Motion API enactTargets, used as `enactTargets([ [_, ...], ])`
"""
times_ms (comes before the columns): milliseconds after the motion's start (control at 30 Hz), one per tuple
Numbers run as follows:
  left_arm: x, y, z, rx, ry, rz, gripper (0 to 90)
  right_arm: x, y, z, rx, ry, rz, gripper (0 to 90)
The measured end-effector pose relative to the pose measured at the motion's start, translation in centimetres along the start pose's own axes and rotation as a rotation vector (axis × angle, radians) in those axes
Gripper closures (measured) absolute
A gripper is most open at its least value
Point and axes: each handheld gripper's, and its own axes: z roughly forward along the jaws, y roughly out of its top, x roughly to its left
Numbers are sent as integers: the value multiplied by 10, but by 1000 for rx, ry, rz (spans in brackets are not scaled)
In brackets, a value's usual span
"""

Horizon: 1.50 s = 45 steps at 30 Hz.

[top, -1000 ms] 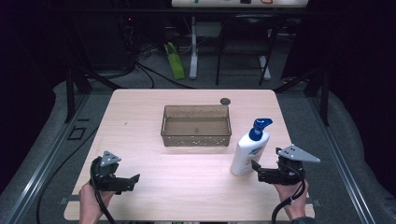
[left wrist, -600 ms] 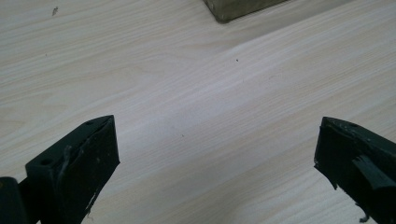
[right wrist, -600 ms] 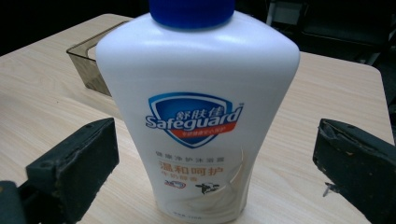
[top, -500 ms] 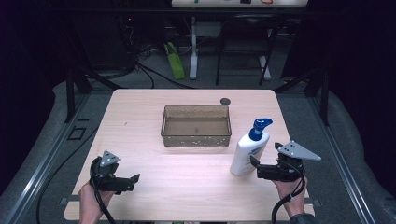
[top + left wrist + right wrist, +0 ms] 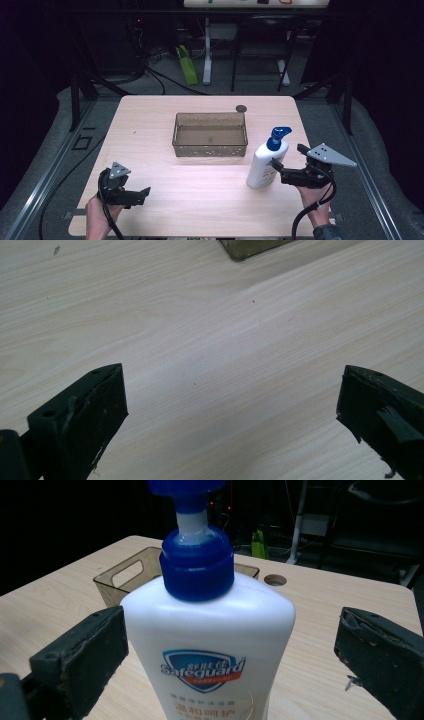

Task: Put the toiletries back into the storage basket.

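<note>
Your right gripper (image 5: 278,168) sits at the lower right of the high view, its jaws spread wide and pointing left at the soap bottle (image 5: 265,161). The bottle stands upright on the table (image 5: 150,130), just right of centre in that view and below the right end of the brown tray (image 5: 210,148). In the right gripper view the bottle (image 5: 210,635) occupies the middle of the frame, white with a blue pump cap and a blue shield label. Your two black jaws stand at the lower left and lower right corners on either side of it. The left jaw looks almost against the bottle's side, though I cannot tell whether it touches; the right jaw has a clear gap of table between it and the bottle. Behind the bottle, in the upper left of that view, you can see the tray (image 5: 127,575) with its cut-out handle.

Your left gripper (image 5: 142,195) lies at the lower left of the high view, near the table's front edge and well apart from the bottle. Its jaws are also spread, with bare wood (image 5: 210,355) between them in the left gripper view, and a corner of the tray (image 5: 250,247) shows at the top edge.
</note>
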Motion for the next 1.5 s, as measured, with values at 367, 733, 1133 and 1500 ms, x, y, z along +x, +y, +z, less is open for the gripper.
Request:
enactTargets([
  [367, 0, 0, 0, -4, -7, 2, 0, 6, 18, 7, -30, 40, -21, 0],
  [733, 1, 0, -1, -17, -25, 0, 0, 13, 34, 15, -60, 50, -13, 14],
  [1133, 1, 0, 0, -6, -28, 0, 0, 20, 32, 16, -126, -28, -1, 343],
  [1500, 1, 1, 1, 2, -28, 6, 0, 23, 30, 13, -164, -59, -6, 517],
])
